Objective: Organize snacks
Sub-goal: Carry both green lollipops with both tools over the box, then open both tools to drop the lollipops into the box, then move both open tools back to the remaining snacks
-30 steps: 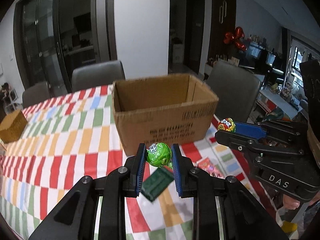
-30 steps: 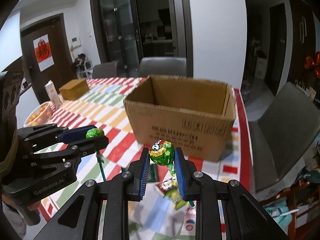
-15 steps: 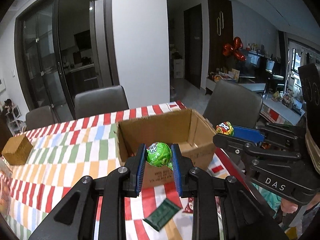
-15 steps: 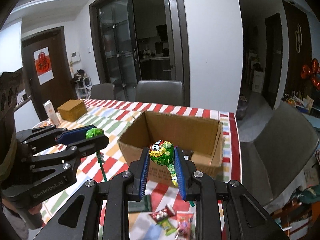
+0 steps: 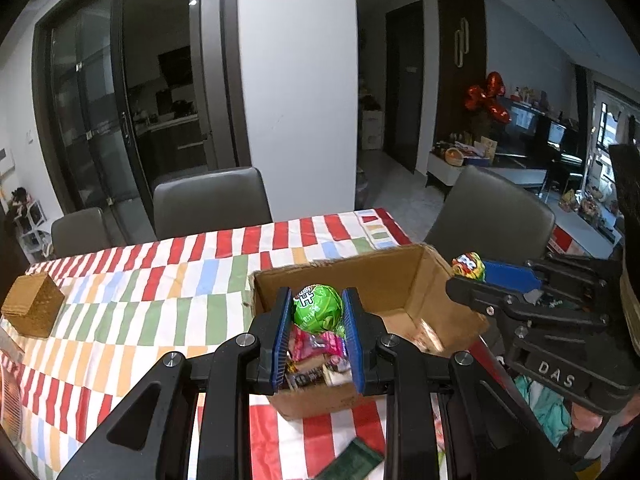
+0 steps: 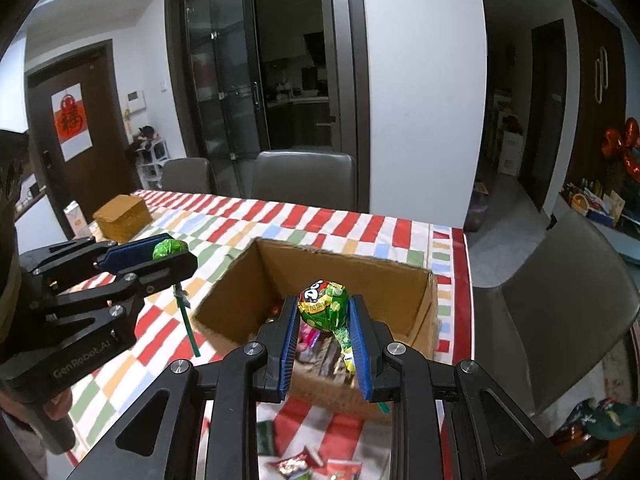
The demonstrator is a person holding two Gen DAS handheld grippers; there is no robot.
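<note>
My left gripper (image 5: 317,312) is shut on a green lollipop (image 5: 318,308), held above the near end of an open cardboard box (image 5: 432,320). My right gripper (image 6: 324,312) is shut on a green and yellow lollipop (image 6: 323,306) over the same box (image 6: 424,312), which holds several wrapped snacks (image 5: 316,350). In the left wrist view the right gripper (image 5: 468,276) shows at the right with its lollipop (image 5: 468,266). From the right wrist view the left gripper (image 6: 172,254) is at the left, its green lollipop (image 6: 170,249) stick hanging down.
The box stands on a table with a striped red, green and white cloth (image 5: 160,288). Loose snack packets (image 6: 304,466) and a dark green packet (image 5: 352,460) lie near the front edge. A small brown box (image 5: 34,310) sits at the left. Grey chairs (image 5: 212,204) surround the table.
Both grippers rose and moved forward with their lollipops, from in front of the box to above its opening. The box's inside and its snacks have come into view.
</note>
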